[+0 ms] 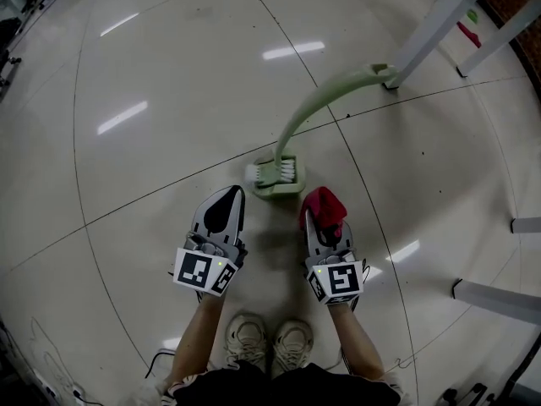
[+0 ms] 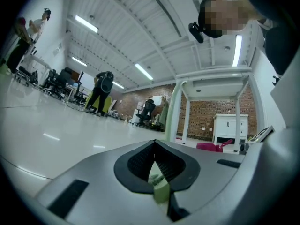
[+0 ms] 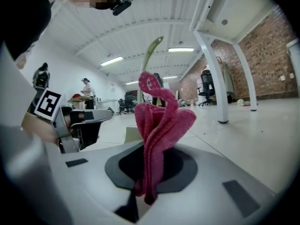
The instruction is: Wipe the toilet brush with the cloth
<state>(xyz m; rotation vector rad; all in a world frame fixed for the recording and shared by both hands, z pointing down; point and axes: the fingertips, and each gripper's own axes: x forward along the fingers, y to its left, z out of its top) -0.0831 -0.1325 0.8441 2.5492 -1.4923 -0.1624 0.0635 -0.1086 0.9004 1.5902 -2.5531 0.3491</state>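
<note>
Your left gripper (image 1: 230,196) is closed tight with nothing between its pads. It sits low over the floor (image 1: 144,66), its tip near the brush head but short of it. The pale green you see past its tips in the left gripper view is the brush beyond, not something held.

Just right of that tip is the toilet brush (image 1: 309,100). Its head, with white bristles showing at the sides, sits in a low green base (image 1: 277,189) on the floor. This base is the only container here, and nothing else is in it. The curved handle rises and arcs away to the right. Its top end shows against the foot of a white desk leg (image 1: 431,28), and I cannot tell whether the two touch.

Further right, your right gripper (image 1: 324,223) is clamped on the red cloth (image 1: 324,201). It grips a lower fold, and most of the cloth stands loose above the pads, close beside the base.

The main risk, as I judge it, is that nothing steadies the brush:
- **Tipping or sliding:** pressing the cloth against the handle could tip the light base or skate it across the glossy floor.
- **Losing the cloth:** with only a fold pinched, a hard drag along the handle may pull the cloth out.
- **Poor contact:** the floppy top may simply bend away instead of wiping.

Consider opening the left gripper to hold the handle first.
</note>
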